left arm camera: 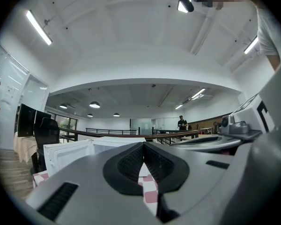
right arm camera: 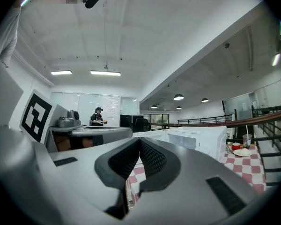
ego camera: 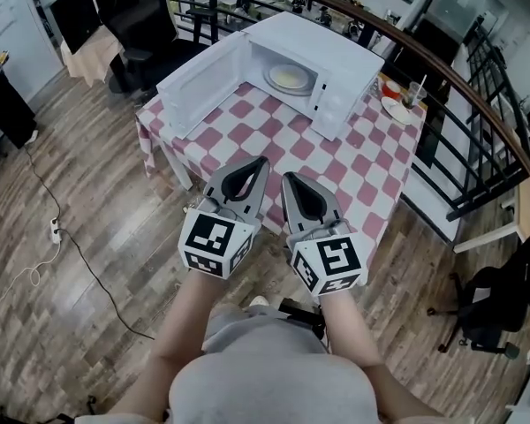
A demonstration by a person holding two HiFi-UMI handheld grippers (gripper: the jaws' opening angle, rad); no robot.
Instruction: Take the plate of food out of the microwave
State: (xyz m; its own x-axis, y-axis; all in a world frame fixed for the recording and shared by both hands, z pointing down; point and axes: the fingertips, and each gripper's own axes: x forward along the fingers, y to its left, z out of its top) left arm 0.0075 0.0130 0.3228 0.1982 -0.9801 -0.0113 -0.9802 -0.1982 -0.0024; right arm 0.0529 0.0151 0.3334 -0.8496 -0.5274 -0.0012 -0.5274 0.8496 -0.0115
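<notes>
Abreast, level: left hand-held gripper [ego camera: 264,161], right hand-held gripper [ego camera: 285,176].

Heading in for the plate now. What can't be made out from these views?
- Food on the plate: head view, too small, deep in the microwave.
- Plate in left gripper view: hidden behind that gripper's fingers.
- Dishes on the far corner of the table: too small to identify.

Bright, even light comes from strip lights [left arm camera: 38,27] and round lamps [left arm camera: 94,105] on the ceiling [left arm camera: 140,46]. Shadows are soft. The white microwave [ego camera: 327,47] looks slightly washed out. Both gripper views bulge strongly, with black corners; the head view bends at its edges.
</notes>
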